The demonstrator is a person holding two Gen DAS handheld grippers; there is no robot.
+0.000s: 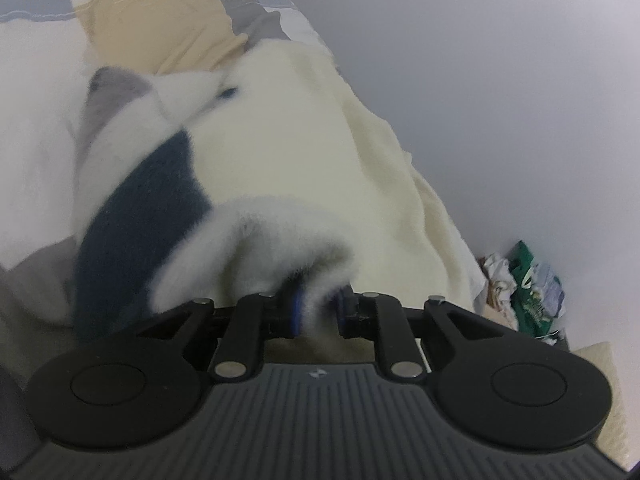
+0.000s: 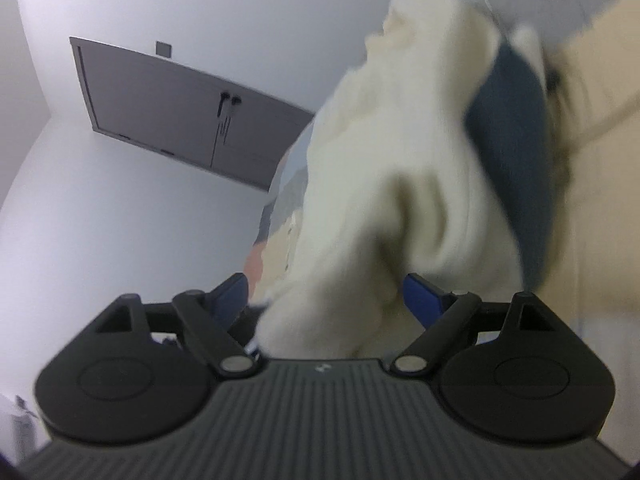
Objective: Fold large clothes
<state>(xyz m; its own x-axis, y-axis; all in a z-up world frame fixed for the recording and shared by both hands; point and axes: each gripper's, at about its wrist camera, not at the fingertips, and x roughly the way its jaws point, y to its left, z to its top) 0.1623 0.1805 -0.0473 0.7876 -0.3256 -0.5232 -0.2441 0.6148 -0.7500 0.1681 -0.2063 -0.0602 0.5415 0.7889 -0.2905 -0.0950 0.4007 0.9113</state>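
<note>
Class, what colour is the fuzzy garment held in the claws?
Cream-white with a navy patch; the fuzzy garment shows best in the left wrist view.

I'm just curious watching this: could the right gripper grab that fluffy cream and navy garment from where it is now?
Probably yes. The right gripper stands wide open with the cream and navy garment bunched between its blue pads, nothing blocking it. The left gripper already pinches another fold.

the left gripper point(image 1: 316, 312) pinches a fluffy fold of the white and navy garment point(image 1: 224, 184) between its blue pads point(image 1: 295, 312). the garment lies on a cream blanket point(image 1: 400, 208), with a beige cushion point(image 1: 160, 28) behind it and a crumpled bag point(image 1: 524, 288) at the right.
</note>
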